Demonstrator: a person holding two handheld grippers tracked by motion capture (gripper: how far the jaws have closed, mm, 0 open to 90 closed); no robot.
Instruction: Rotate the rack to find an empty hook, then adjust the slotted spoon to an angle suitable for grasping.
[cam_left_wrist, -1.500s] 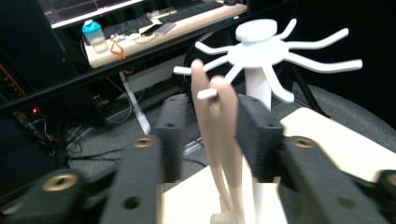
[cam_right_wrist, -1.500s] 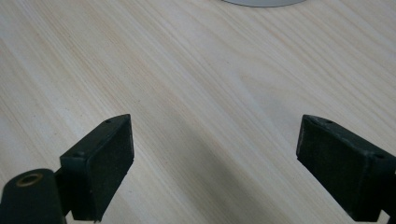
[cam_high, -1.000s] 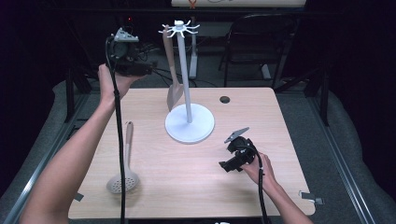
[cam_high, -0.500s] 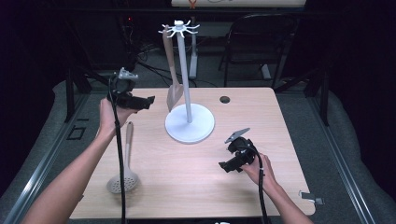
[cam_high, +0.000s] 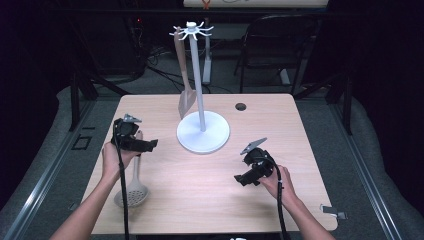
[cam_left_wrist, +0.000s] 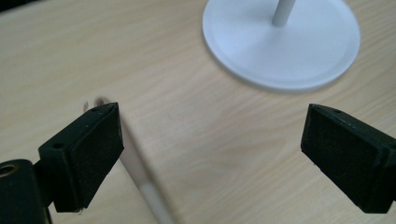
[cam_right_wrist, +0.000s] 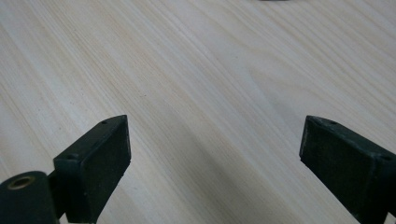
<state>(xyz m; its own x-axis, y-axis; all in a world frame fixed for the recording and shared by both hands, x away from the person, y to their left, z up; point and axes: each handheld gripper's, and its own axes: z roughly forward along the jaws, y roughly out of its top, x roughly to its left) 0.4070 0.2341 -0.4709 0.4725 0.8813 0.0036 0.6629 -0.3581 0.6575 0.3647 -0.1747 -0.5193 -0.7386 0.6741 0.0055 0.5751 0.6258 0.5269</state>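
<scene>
Two tongs are held over the wooden counter (cam_high: 210, 175). The left tongs (cam_high: 150, 144) are spread wide above the handle of a slotted spoon (cam_high: 134, 190), which lies flat on the counter at its left front; the handle's tip is seen beside one jaw in the left gripper view (cam_left_wrist: 140, 182). Just beyond stands a white rack (cam_high: 202, 131), with a wooden spatula (cam_high: 184, 80) hung from its top. The right tongs (cam_high: 241, 178), also spread, are held low over bare wood.
</scene>
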